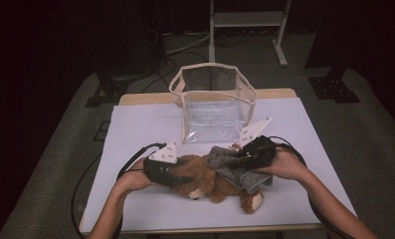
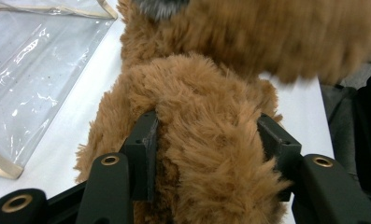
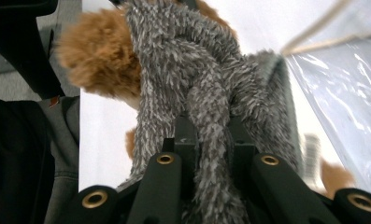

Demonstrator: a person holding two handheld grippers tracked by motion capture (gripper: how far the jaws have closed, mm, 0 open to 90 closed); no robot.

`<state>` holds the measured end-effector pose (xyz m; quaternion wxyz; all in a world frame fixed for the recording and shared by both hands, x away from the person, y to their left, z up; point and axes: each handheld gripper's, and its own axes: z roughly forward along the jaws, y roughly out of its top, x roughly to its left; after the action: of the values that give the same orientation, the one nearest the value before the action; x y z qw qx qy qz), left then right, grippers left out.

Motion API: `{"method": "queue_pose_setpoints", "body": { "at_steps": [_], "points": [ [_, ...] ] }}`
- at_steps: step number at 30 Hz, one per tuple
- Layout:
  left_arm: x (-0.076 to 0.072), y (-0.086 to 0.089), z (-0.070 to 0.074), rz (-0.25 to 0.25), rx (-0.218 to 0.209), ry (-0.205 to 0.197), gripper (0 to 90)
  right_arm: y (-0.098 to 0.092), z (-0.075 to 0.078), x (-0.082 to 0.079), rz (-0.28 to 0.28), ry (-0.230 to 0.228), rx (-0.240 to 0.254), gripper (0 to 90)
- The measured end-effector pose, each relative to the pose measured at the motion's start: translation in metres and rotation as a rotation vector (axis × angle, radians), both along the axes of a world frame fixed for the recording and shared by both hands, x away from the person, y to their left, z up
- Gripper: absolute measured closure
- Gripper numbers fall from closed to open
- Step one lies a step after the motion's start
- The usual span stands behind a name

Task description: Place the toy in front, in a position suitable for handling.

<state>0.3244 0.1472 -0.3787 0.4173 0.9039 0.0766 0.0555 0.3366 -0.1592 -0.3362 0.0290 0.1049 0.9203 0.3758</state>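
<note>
Your left gripper [image 2: 206, 154] clamps the bear [image 1: 205, 177] at lower centre while your right gripper [image 3: 211, 140] pinches its grey cloth [image 3: 206, 84]; next, judge a steady pull to work it off.

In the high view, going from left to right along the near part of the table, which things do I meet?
Left gripper → brown plush toy → grey knit cloth → right gripper. The clear bag stands farther back, so it is left out of this order.
</note>
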Motion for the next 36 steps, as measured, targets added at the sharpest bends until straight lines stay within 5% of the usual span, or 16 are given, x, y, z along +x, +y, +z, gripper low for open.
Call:
{"method": "queue_pose_setpoints", "body": {
  "at_steps": [8, 14, 20, 27, 32, 36],
  "points": [
    [-0.003, 0.000, 0.001, -0.006, 0.007, -0.009, 48.0, -0.077, -0.017, -0.009, -0.153, 0.068, 0.064, 78.3],
    [-0.004, -0.001, 0.002, -0.009, 0.005, -0.014, 47.8, -0.105, -0.025, -0.013, -0.204, 0.086, 0.081, 78.3],
    [-0.002, -0.002, 0.002, -0.012, 0.006, -0.014, 47.8, -0.109, -0.014, -0.012, -0.215, 0.066, 0.079, 78.3],
    [-0.003, -0.005, 0.002, -0.008, 0.015, -0.018, 47.6, -0.079, 0.013, -0.003, -0.165, 0.002, 0.087, 78.3],
    [-0.002, -0.003, 0.001, -0.010, 0.005, -0.020, 47.5, -0.055, 0.000, 0.002, -0.113, 0.023, 0.062, 78.2],
    [-0.002, -0.003, 0.001, -0.013, -0.001, -0.019, 47.6, -0.066, -0.014, 0.000, -0.137, 0.061, 0.076, 78.2]
  ]
}}
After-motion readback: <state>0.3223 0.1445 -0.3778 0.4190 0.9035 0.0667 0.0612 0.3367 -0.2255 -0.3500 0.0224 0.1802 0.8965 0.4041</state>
